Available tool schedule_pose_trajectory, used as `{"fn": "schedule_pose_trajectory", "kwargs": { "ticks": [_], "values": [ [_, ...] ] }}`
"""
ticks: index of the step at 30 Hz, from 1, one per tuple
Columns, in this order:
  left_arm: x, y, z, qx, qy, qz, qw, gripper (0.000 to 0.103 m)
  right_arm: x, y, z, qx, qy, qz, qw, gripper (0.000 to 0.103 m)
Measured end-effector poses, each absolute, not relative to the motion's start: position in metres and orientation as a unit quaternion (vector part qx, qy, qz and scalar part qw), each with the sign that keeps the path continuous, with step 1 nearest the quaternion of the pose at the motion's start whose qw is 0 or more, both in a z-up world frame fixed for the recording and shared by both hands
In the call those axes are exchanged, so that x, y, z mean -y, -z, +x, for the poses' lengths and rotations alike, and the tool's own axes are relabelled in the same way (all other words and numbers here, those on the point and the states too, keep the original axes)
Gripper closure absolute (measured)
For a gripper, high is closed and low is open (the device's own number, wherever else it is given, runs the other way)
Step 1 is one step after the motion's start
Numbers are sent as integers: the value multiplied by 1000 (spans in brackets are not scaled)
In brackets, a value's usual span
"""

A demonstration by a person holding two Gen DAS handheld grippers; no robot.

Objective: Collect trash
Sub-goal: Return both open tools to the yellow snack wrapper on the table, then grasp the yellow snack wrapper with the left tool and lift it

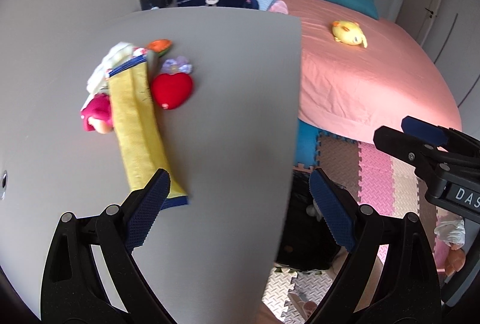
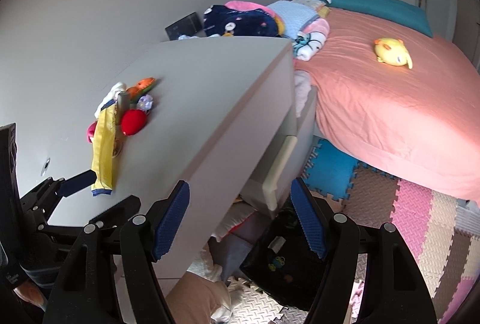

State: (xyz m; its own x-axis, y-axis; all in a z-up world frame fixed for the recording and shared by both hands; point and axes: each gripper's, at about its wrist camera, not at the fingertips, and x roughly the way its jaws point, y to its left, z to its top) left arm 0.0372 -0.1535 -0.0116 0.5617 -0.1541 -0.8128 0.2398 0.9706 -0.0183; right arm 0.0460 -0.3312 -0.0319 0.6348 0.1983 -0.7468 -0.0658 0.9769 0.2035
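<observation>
Yellow cloth (image 1: pixel 141 126) lies flat on the grey desk (image 1: pixel 234 102), beside a red heart (image 1: pixel 171 90), a pink toy (image 1: pixel 96 113) and white scraps (image 1: pixel 112 60). Left claw (image 1: pixel 240 204) gapes wide, empty, one finger over the cloth's end. Right claw (image 2: pixel 240 219) is spread too, holding nothing, above a black bag (image 2: pixel 285 258) on the floor.

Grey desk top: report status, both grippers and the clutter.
Left gripper open, empty. Right gripper open, empty. Long yellow cloth pouch, red heart plush on grey desk top, untouched. Path clear.
</observation>
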Motion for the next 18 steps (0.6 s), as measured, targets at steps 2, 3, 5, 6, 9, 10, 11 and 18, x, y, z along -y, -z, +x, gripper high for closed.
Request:
{"fn": "schedule_pose_trajectory", "kwargs": {
  "ticks": [2, 3, 5, 6, 9, 10, 11, 18],
  "values": [
    [143, 12, 40, -455, 100, 39, 884, 12, 325, 33, 49, -424, -79, 75, 899, 32],
    [139, 12, 42, -455, 96, 35, 885, 12, 323, 33, 51, -426, -81, 73, 898, 32],
    [129, 13, 45, -455, 85, 26, 886, 12, 317, 34, 55, -428, -85, 67, 897, 32],
    [126, 14, 47, -456, 80, 24, 886, 12, 315, 33, 56, -429, -86, 66, 897, 32],
    [114, 19, 55, -465, 63, 15, 883, 12, 308, 33, 62, -431, -92, 60, 896, 32],
    [110, 20, 57, -468, 58, 11, 882, 12, 307, 34, 64, -432, -93, 60, 895, 32],
    [107, 21, 59, -470, 55, 8, 881, 12, 306, 34, 65, -433, -94, 60, 895, 32],
    [93, 32, 72, -482, 39, -1, 875, 31, 296, 39, 73, -441, -100, 54, 890, 32]
  ]
}}
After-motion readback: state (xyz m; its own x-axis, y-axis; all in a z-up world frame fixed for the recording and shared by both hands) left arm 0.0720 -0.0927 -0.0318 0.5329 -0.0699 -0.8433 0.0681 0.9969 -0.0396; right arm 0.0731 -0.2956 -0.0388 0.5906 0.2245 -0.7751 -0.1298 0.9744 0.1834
